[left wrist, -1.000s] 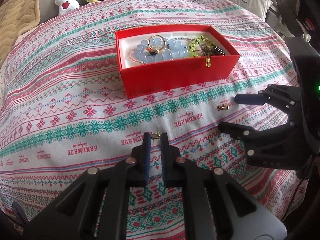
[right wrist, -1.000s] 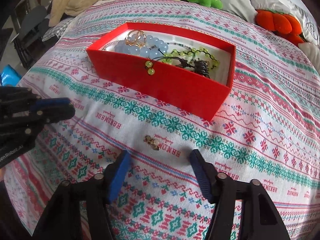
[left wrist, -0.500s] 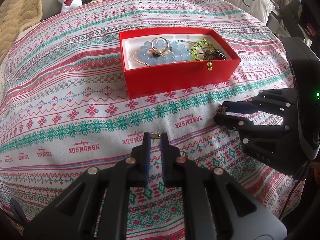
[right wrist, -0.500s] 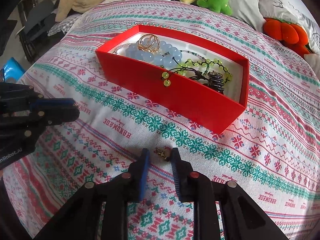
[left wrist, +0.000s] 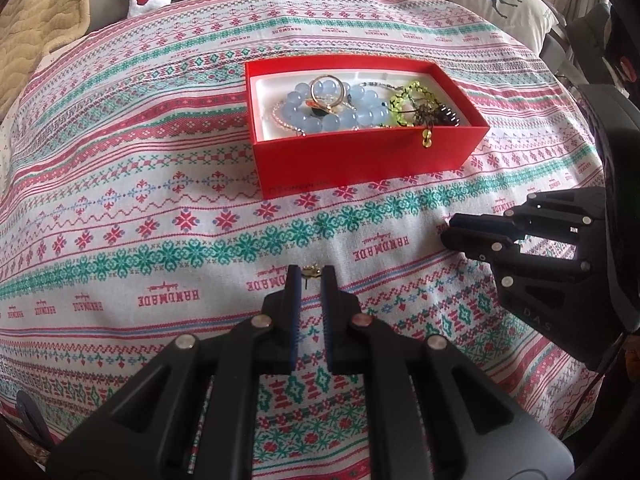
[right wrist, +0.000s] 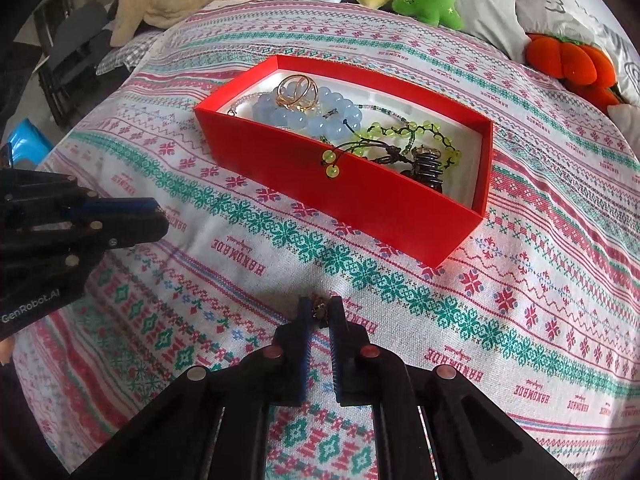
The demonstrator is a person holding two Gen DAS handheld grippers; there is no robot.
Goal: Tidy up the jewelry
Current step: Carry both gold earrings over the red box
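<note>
both grippers are down on the patterned bedspread point(left wrist: 120, 184) now, each pinching a small gold earring: the left gripper point(left wrist: 307, 276) nipped tight on the left earring point(left wrist: 311, 270), the right gripper point(right wrist: 319, 312), jaws just drawn in, closed around the right earring point(right wrist: 319, 309) (dark and tiny there, so the piece type is my best guess). to do this well, lift straight up without snagging cloth, then carry over the red box point(left wrist: 360, 160) rim before letting go. count: two earrings outside the box, one box, inside it one blue bead bracelet point(right wrist: 308, 114), one gold ring point(right wrist: 298, 90), one green bead strand point(right wrist: 404, 136)
</note>
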